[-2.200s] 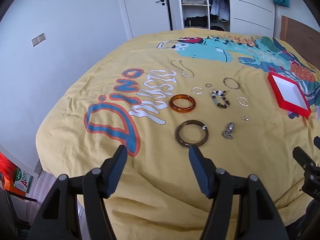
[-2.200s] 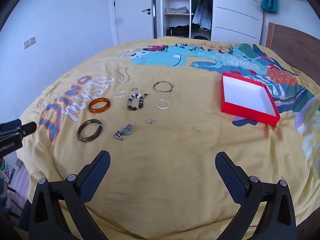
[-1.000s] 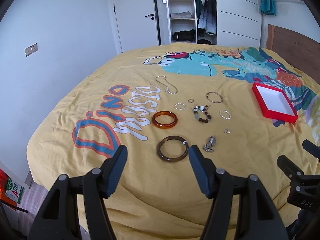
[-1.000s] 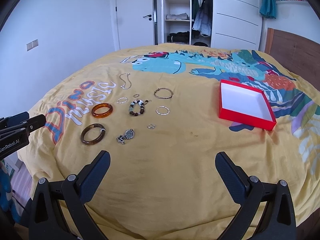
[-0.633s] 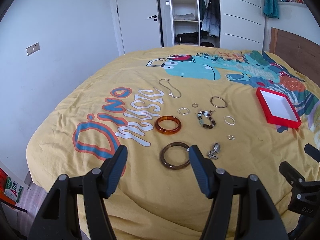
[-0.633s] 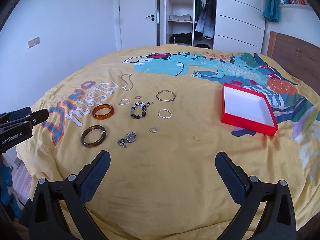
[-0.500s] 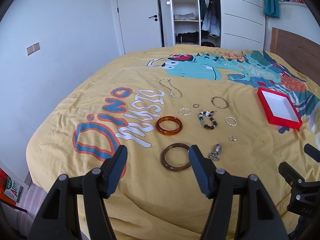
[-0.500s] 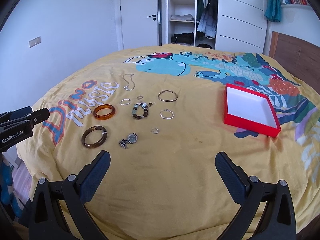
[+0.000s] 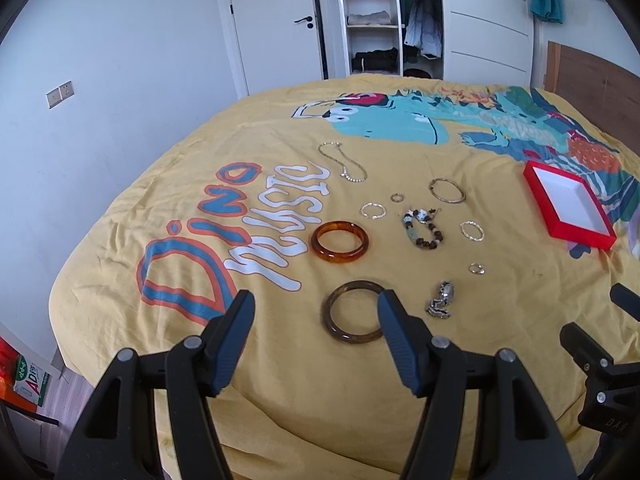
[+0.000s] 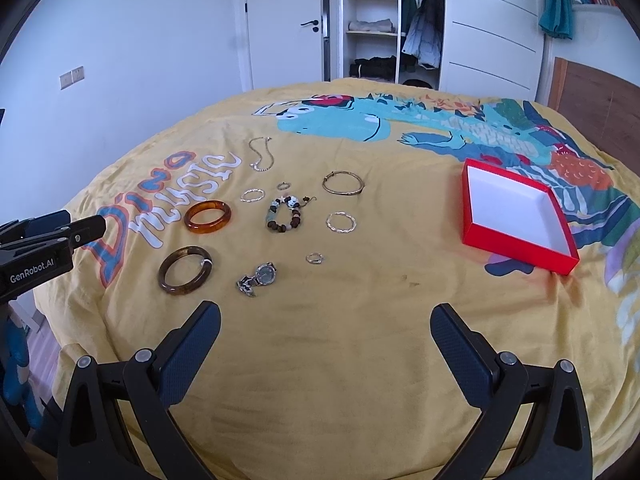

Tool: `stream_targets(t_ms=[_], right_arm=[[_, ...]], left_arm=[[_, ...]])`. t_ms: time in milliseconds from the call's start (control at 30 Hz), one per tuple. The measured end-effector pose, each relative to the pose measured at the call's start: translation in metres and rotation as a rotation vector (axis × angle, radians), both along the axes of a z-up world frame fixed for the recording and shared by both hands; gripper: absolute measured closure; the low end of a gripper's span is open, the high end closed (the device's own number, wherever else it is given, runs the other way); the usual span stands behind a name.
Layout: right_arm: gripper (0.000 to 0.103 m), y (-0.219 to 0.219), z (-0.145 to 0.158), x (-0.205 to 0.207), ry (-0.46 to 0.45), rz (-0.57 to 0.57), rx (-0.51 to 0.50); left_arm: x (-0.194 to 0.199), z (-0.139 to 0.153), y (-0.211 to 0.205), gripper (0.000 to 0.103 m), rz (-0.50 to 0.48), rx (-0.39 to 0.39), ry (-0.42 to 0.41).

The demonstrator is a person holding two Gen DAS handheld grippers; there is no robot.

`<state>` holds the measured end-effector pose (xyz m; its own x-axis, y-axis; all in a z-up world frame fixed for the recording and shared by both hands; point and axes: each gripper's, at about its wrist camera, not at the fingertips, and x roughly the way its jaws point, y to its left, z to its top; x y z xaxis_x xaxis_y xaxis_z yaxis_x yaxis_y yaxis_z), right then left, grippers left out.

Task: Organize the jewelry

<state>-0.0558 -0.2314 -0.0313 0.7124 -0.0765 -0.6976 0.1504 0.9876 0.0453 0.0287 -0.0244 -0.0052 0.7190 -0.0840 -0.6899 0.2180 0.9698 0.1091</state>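
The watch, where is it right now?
The watch lies on the bedspread in the right wrist view, between the dark bangle and a small ring.

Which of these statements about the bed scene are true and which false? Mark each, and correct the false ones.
1. The red box holds no jewelry. True.
2. The left gripper is shut on the dark bangle. False: it is open, and the bangle lies on the bedspread.
3. The amber bangle lies farther from the grippers than the dark bangle. True.
4. The watch is inside the box. False: it lies on the bedspread, near the dark bangle.
5. The right gripper holds the chain. False: it is open and holds nothing; the chain lies at the far side of the jewelry.
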Motion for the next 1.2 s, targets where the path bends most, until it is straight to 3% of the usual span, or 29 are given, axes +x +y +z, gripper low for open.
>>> stream_targets(t_ms=[633,733,1200], right_arm=[[0.001,-0.014,-0.020,0.009,0.051,-0.004,0.043],[0.005,-0.015,-0.024,0.015,0.067,0.006,0.060],[0.042,-0.005,-0.055,0.052,0.148,0.110,0.195]], left_arm=[[0.012,-0.017,-0.024,0.041,-0.043,0.048,0.045],[0.017,-0.023,-0.021,0.041,-0.044,0.042,0.062],[0.056,-0.066,0.008,0.041,0.022,-0.001,0.204]])
